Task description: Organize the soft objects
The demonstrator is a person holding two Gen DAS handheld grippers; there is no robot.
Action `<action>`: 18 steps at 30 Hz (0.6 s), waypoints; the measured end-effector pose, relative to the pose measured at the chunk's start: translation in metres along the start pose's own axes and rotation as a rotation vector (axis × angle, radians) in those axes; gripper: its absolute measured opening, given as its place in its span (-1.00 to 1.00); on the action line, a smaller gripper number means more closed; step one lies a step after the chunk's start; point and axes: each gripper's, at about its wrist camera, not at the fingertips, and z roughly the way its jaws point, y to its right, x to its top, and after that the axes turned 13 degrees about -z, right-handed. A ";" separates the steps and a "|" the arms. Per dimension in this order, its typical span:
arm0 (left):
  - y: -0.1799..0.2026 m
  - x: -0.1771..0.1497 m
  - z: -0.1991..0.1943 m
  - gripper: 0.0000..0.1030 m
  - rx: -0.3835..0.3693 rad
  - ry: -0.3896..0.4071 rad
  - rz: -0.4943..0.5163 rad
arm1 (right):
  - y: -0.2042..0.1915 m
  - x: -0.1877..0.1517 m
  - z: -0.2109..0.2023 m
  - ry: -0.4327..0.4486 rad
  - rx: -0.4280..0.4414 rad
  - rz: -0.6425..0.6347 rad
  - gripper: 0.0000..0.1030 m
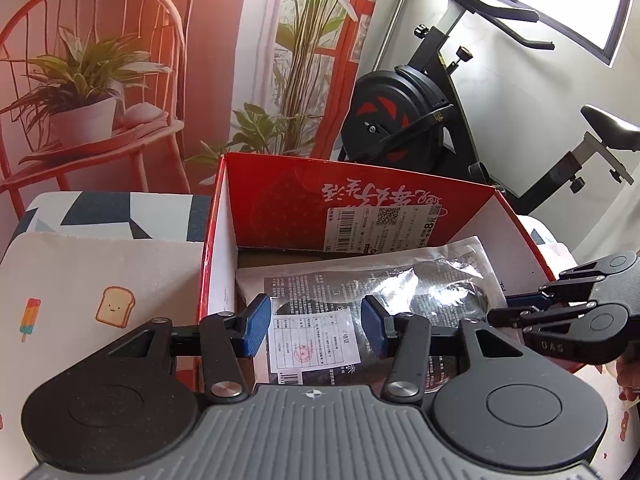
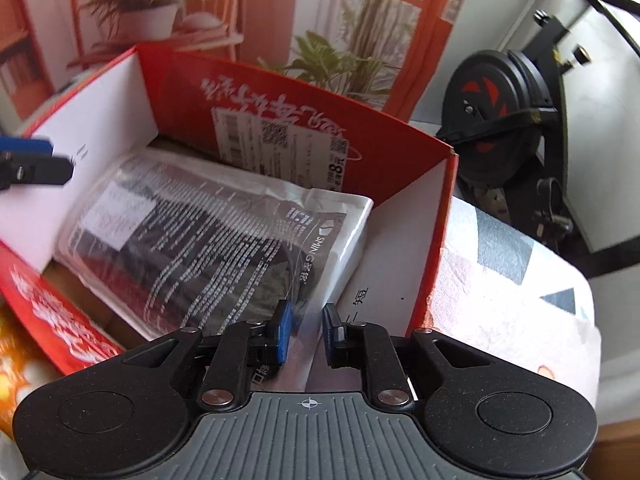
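Note:
A red cardboard box [image 1: 280, 188] with white inner walls [image 2: 392, 240] stands open in front of me. Inside it lies a soft black item sealed in a clear plastic package [image 1: 400, 280] with white print and a paper label [image 2: 208, 232]. My left gripper [image 1: 316, 326] hovers over the near-left part of the box, jaws wide apart, the label showing between the blue pads without contact. My right gripper [image 2: 306, 332] is at the box's right side, its pads a narrow gap apart with the package's clear edge between them, not pinched. It shows at the right edge of the left wrist view [image 1: 498, 314].
A white cloth printed with toast and a popsicle [image 1: 100, 280] lies left of the box. A cloth with grey geometric shapes [image 2: 512, 264] covers the surface to the right. A black exercise bike [image 1: 400, 120] stands behind, beside a printed backdrop of a chair and plants [image 1: 100, 80].

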 end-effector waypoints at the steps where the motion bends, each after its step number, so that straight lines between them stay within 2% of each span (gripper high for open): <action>1: 0.000 0.000 0.000 0.02 0.001 0.000 0.000 | -0.001 0.000 0.000 -0.002 0.002 -0.007 -0.60; 5: 0.000 -0.001 -0.006 0.02 0.010 0.008 0.004 | 0.003 -0.001 -0.006 0.026 0.006 0.041 -0.42; 10: -0.002 0.000 -0.014 0.02 0.006 0.023 -0.002 | 0.009 0.000 -0.025 0.102 0.007 0.062 -0.41; 15: -0.001 -0.004 -0.018 0.02 0.007 0.023 0.000 | 0.011 -0.001 -0.032 0.121 0.088 0.073 -0.80; 18: -0.002 -0.006 -0.018 0.02 0.009 0.021 -0.003 | 0.010 -0.003 -0.022 0.091 0.089 0.088 -0.82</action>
